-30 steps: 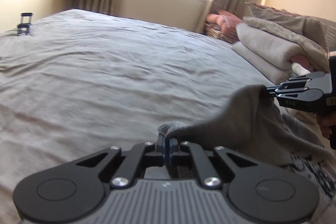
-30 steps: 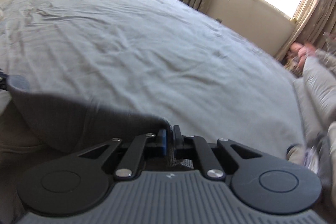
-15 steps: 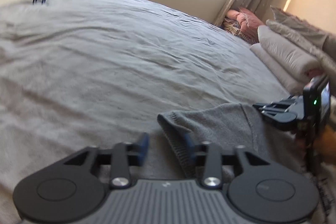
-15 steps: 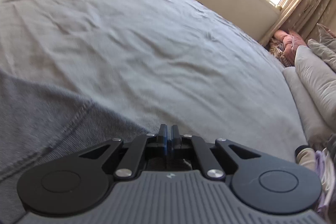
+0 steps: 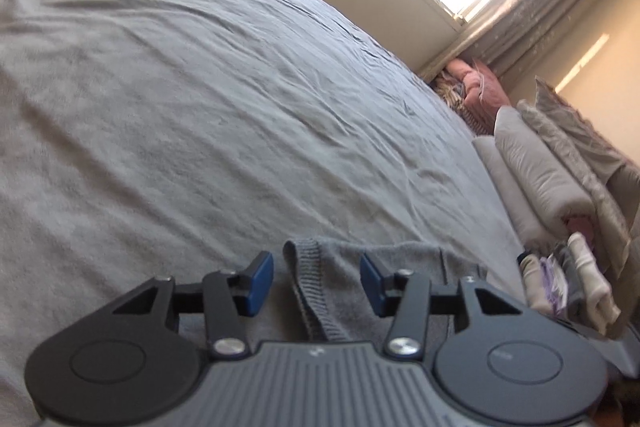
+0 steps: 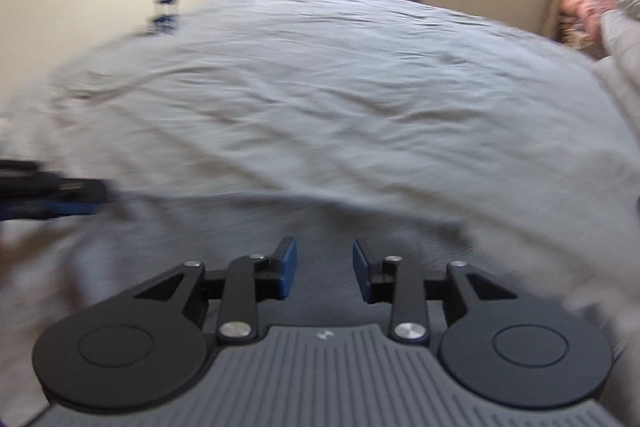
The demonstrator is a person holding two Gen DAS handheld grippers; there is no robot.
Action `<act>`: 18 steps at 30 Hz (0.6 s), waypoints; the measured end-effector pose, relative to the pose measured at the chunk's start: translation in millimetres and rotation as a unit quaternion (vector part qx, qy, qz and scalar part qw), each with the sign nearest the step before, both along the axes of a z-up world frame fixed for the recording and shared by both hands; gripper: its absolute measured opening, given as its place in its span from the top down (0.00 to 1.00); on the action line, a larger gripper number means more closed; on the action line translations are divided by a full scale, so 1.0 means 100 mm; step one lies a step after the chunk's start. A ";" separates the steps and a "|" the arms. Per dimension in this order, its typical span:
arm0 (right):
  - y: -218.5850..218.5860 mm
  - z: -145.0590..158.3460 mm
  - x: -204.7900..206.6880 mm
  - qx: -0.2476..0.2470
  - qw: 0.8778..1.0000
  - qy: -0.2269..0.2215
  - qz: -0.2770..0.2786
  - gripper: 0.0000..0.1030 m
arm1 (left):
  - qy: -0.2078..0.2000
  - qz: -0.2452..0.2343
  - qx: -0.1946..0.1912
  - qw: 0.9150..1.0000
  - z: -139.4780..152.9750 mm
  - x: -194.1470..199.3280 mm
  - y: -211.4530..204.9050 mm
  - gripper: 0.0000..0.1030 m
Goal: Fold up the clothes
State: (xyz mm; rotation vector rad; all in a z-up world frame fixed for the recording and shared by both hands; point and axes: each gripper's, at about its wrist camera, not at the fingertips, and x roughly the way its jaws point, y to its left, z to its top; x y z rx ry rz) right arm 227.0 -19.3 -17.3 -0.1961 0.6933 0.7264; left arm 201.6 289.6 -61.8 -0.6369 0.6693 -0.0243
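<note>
Left wrist view, ribbed hem of grey sweater (image 5: pixel 316 291) sharp (right wrist blurred)

Left gripper (image 5: pixel 317 277): jaws parted, blue pads (image 5: pixel 260 283) held clear of contact, pointed forward and downward. Right gripper (image 6: pixel 325 269): jaws parted, just opened, nothing gripped between pads, pointed forward and downward; view blurred.
</note>
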 end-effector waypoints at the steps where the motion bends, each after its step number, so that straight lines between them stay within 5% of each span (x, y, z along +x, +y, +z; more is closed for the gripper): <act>1: 0.03 0.00 -0.13 0.010 1.000 0.002 0.015 0.66 | 0.002 0.000 0.008 1.000 0.01 0.01 -0.02 0.59; 6: 0.24 -0.02 -0.68 0.049 0.994 0.002 0.096 0.66 | 0.017 0.015 0.026 0.999 -0.03 0.08 -0.03 0.87; 14: 0.80 -0.25 -1.15 0.000 0.977 -0.046 0.206 0.66 | 0.015 0.021 0.060 0.998 -0.01 0.07 -0.05 0.98; 15: 0.87 -0.30 -1.16 -0.014 0.977 -0.057 0.207 0.71 | 0.011 0.024 0.071 0.997 0.02 0.05 -0.07 0.99; 16: 0.92 -0.33 -1.17 -0.020 0.977 -0.064 0.204 0.93 | 0.008 0.028 0.080 0.996 0.05 0.04 -0.07 0.99; 18: 0.97 -0.29 -1.12 -0.005 0.982 -0.043 0.185 0.94 | 0.000 0.034 0.099 0.994 0.10 0.02 -0.07 0.99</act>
